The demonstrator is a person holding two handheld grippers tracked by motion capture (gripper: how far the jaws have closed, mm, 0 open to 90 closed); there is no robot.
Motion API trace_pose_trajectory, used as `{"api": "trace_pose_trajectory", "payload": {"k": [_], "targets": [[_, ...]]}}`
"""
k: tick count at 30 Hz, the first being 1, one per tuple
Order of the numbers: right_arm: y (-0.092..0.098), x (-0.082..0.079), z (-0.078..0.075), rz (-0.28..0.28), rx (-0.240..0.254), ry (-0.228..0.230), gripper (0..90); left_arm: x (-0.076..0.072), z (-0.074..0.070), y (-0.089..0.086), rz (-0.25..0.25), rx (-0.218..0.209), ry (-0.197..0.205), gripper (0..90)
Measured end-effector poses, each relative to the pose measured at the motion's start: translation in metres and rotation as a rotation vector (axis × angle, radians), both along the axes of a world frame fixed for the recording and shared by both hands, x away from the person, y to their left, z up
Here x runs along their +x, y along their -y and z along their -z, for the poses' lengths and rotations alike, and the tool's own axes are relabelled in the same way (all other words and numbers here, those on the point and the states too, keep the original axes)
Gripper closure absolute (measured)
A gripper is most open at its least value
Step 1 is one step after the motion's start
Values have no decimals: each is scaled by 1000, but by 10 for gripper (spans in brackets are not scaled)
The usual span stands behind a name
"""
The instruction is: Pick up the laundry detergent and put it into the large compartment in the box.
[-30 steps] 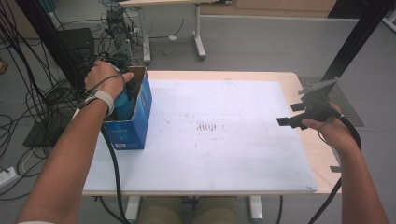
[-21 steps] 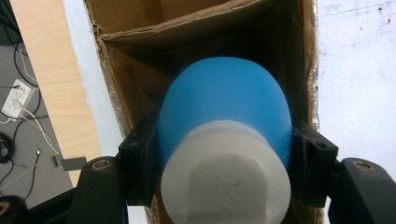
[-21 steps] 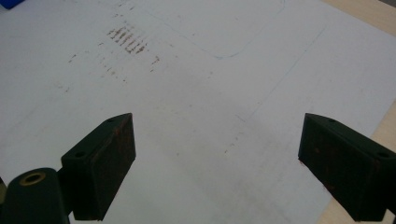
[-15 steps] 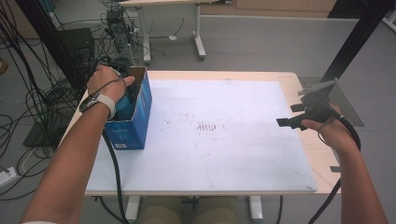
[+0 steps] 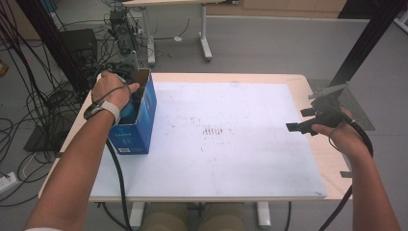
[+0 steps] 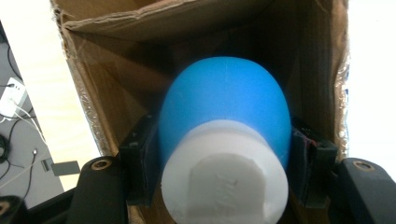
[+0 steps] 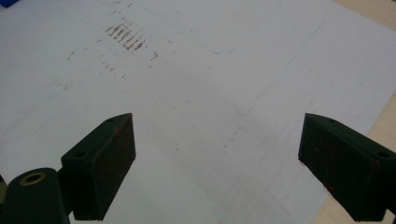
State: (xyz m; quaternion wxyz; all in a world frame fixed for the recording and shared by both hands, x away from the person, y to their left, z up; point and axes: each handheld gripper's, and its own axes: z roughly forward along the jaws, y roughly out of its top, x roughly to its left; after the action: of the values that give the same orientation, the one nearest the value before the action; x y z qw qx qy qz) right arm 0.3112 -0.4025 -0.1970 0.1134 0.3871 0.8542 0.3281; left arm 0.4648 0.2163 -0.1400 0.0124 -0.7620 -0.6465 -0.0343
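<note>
On the near side of the table we see a white sheet covering most of the wooden top, with a patch of brown marks near its middle. At our right, over the sheet's edge, the right gripper hangs with its jaws spread wide and nothing between them. At our left, the left hand pushes the left gripper down into the open blue box at the table's left edge. Beyond the table lie grey floor, tangled black cables and another table's legs.

The high view hides the box's contents under our hand. The left gripper view looks inside the cardboard walls: there the jaws are clamped on a blue ball-shaped object with a white base. The right gripper view gives the stained sheet up close.
</note>
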Motion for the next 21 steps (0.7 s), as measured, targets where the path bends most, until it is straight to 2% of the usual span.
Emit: {"api": "trace_pose_trajectory", "payload": {"k": [21], "targets": [[1, -3, -1, 3, 0, 1, 110, -2, 1, 4, 5, 10, 5, 375]]}}
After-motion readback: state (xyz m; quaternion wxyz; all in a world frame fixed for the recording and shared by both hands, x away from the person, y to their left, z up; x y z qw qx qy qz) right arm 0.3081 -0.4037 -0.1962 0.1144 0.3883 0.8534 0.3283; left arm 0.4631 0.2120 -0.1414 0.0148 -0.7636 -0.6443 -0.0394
